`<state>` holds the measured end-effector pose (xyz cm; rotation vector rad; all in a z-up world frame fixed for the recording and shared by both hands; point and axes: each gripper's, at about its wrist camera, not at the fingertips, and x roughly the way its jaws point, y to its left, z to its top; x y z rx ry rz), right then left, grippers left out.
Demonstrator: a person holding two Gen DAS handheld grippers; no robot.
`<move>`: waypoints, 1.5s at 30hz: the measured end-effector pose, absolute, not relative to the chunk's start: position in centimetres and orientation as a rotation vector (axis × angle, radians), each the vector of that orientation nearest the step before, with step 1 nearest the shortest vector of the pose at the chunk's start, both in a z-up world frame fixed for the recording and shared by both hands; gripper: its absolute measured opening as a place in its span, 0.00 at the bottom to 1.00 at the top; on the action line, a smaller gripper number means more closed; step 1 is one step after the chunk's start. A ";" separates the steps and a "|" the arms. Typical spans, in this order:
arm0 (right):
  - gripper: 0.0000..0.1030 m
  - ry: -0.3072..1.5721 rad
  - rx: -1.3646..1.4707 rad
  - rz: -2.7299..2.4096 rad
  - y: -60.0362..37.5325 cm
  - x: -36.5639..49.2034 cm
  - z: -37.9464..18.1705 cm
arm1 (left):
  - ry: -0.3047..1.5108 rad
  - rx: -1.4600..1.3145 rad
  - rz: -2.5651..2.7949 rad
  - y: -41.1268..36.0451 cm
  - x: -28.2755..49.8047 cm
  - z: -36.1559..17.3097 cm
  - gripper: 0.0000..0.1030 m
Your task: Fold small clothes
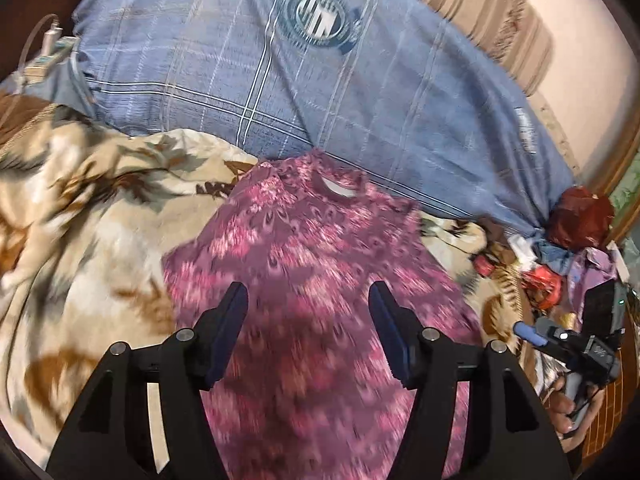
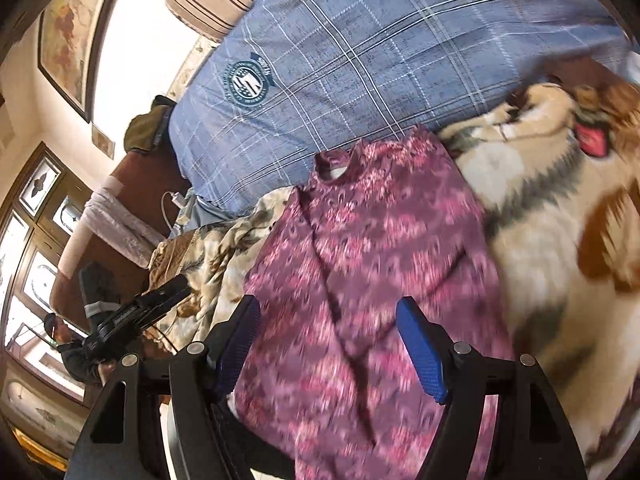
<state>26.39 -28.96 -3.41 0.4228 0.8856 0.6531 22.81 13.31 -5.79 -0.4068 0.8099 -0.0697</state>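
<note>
Left wrist view: the left gripper (image 1: 308,296) hangs released above the pink patterned top (image 1: 320,264), its jaws apart with nothing between them. The top lies spread on the tan blanket (image 1: 80,208), its neckline just below the blue checked pillow (image 1: 320,80).

Right wrist view: the right gripper (image 2: 328,312) is likewise released over the top (image 2: 380,240), which lies below the pillow (image 2: 360,60), tan blanket (image 2: 560,208) to its right.

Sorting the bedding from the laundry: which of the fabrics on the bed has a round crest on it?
The blue checked pillow, lying behind the pink patterned top. The beige and brown blanket carries leaf shapes, no crest.
</note>
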 end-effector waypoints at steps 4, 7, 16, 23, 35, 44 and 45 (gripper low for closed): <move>0.72 0.942 0.377 0.639 -27.0 32.6 -3.7 | 0.844 -0.419 -0.078 13.2 28.0 -7.0 0.60; 0.72 0.980 0.370 0.636 -25.9 37.2 -4.3 | 0.871 -0.436 -0.151 11.8 32.3 -7.8 0.60; 0.71 1.021 0.194 0.515 -24.3 51.6 -6.8 | 0.939 -0.240 -0.196 8.0 46.3 -10.9 0.60; 0.71 1.043 0.188 0.598 -24.3 56.8 -9.9 | 0.957 -0.251 -0.072 17.2 49.6 -13.1 0.60; 0.53 1.130 0.012 0.631 -18.6 59.4 -12.6 | 1.082 -0.442 -0.221 22.2 51.1 -18.6 0.60; 0.39 1.123 -0.050 0.666 -17.9 58.1 -11.3 | 1.088 -0.421 -0.286 23.5 50.6 -16.2 0.60; 0.48 1.103 -0.064 0.672 -17.7 57.7 -10.8 | 1.075 -0.417 -0.309 23.6 50.2 -15.6 0.60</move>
